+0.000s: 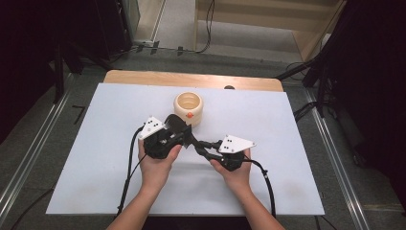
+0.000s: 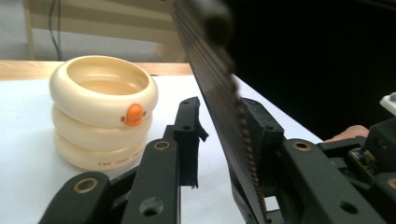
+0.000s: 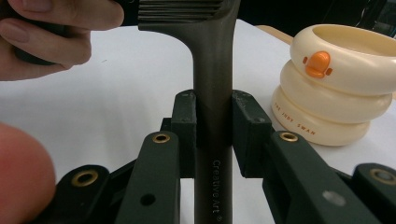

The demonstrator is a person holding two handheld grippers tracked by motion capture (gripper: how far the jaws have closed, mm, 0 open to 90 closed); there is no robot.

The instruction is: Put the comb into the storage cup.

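Both fingers [image 3: 187, 122] flush against brush handle [image 3: 213, 116], seemingly clamped.

One cream ringed cup [image 1: 189, 109] with one orange duck mark [image 3: 318, 64], one dark brush [image 3: 212, 100], two claws, two hands, one tabletop [image 1: 287, 124].

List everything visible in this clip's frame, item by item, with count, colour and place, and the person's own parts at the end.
cup: 1, cream, shaped like three stacked rings with a small orange duck-bill mark, standing at the centre-back of the board, just beyond the left claw.
brush: 1, dark, flat ribbed head, "Creative Art" printed on the handle; held between both claws.
board: 1, white, covering the wooden table.
table: 1, light wood, its far edge showing beyond the board.
left claw: 1, black, brush head between its jaws.
right claw: 1, black, shut on the brush handle.
hands: 2, at the near side of the board, each holding a claw.
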